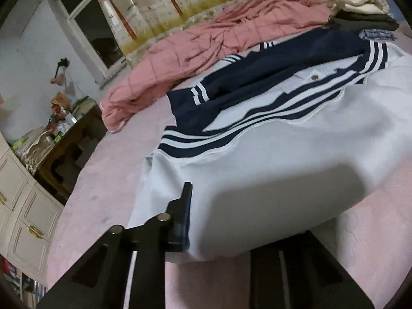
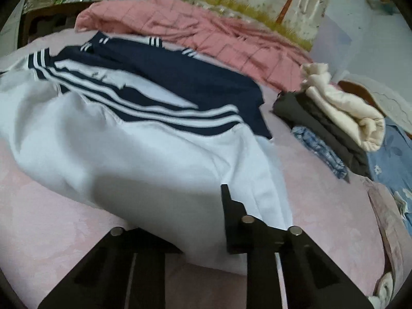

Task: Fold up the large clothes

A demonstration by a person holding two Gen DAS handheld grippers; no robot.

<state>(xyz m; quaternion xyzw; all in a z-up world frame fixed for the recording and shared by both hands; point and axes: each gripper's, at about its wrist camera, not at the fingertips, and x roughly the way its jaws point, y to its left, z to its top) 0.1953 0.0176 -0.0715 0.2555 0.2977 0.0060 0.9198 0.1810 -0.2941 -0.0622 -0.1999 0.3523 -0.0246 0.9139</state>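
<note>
Start of a fold: the white jacket with navy striped bands (image 1: 270,170) lies spread on the pink bed (image 1: 103,193), its near hem pinched by the left tool (image 1: 219,221) and right tool (image 2: 203,219); next, presumably, lift both corners together toward the collar.

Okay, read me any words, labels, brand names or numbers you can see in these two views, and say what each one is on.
None can be read.
Cardboard box on the cluttered wooden table: a mark on its side, too small and blurred to read.
White and navy striped garment on the pink bed sheet: no print or tag visible, only a round snap.
Stack of folded clothes: no text visible.
</note>
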